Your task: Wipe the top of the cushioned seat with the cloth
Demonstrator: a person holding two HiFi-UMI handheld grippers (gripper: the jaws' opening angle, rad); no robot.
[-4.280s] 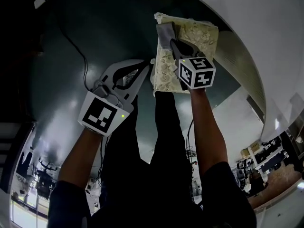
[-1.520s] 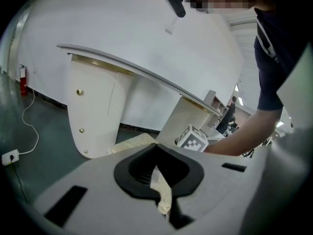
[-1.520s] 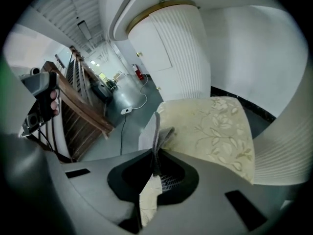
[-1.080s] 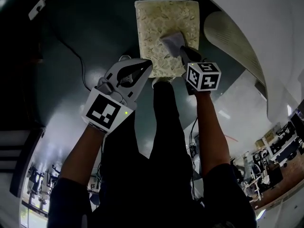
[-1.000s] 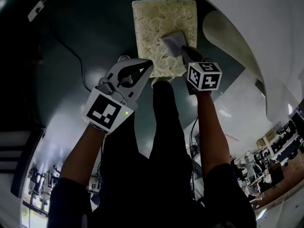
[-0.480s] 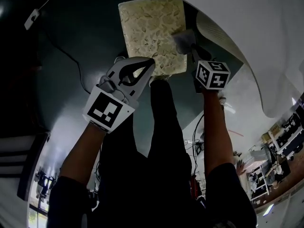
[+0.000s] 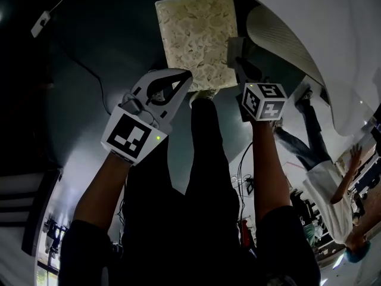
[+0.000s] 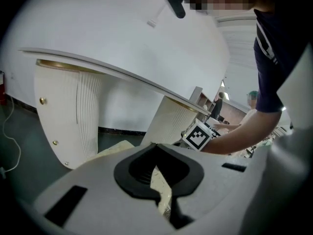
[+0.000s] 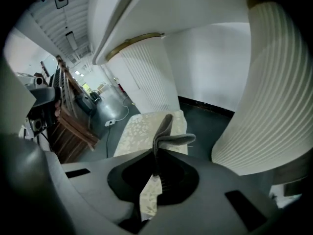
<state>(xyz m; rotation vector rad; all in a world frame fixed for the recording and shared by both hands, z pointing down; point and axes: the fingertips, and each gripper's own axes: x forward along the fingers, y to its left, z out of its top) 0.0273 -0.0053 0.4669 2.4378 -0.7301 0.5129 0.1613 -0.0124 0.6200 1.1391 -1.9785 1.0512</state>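
"What did the head view give you?"

"The seat [image 7: 196, 37] stood on the dark floor [image 7: 89, 70] ahead of me. My right gripper [image 7: 237, 61] was at its right edge, and the cloth [image 7: 236, 45] lay across that edge, partly off the side. I couldn't tell whether it was pressing on the cushion. My left gripper [image 7: 188, 74] hung over the near left corner, doing nothing."

"And the left gripper view?"

"Its jaws were pressed together at the tips with nothing between them. I could see only a strip of the patterned cushion through the gap below."

"The right gripper view?"

"There the jaws were pinching the cloth, which stuck up from them in a folded tuft. The seat lay beyond it, and a ribbed white column [image 9: 274, 106] stood close on the right."

"So which step was that?"

"I judged it the end of a stroke, with the wiping under way and the cloth run out to the right side. The next move called for bringing the cloth back over the top, pressing it flat and sweeping towards the left edge. The left gripper had to stay clear of that path."
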